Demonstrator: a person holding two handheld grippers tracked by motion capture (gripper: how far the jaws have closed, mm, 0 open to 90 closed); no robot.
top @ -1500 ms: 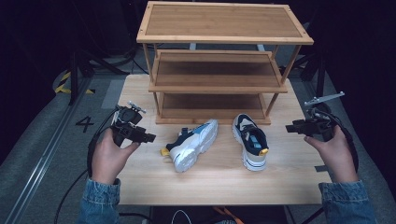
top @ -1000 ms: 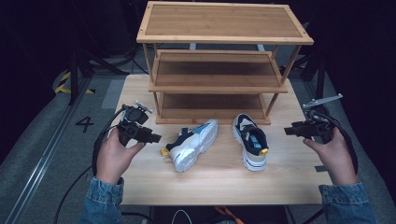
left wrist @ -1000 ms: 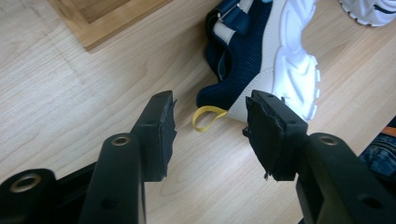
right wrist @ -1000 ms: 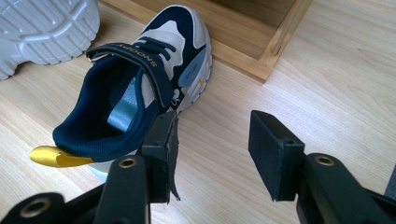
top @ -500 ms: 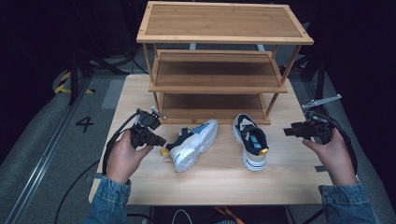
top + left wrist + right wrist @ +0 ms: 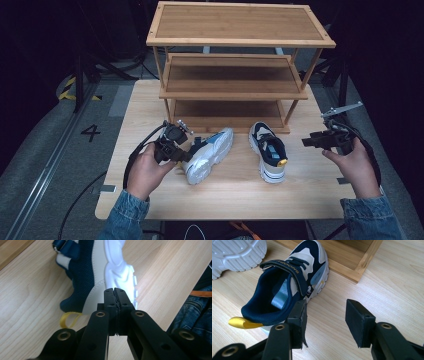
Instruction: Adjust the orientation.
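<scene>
Tipped sneaker (image 6: 82,277) toe cut off; left hand-held gripper (image 6: 115,293) just closed, empty; right hand-held gripper (image 6: 325,315) open.

The shoe lying on its side (image 6: 209,152) is navy mesh with off-white panels, a white sole and a yellow heel loop. The upright shoe (image 6: 268,150) is navy and cream with a pale blue insole, gold lettering on its navy strap and a yellow heel tab. The table (image 6: 320,192) is pale wood grain, the shelf rack (image 6: 240,22) warmer brown wood. The sleeves (image 6: 370,217) are blue denim, and both grippers are black.
</scene>
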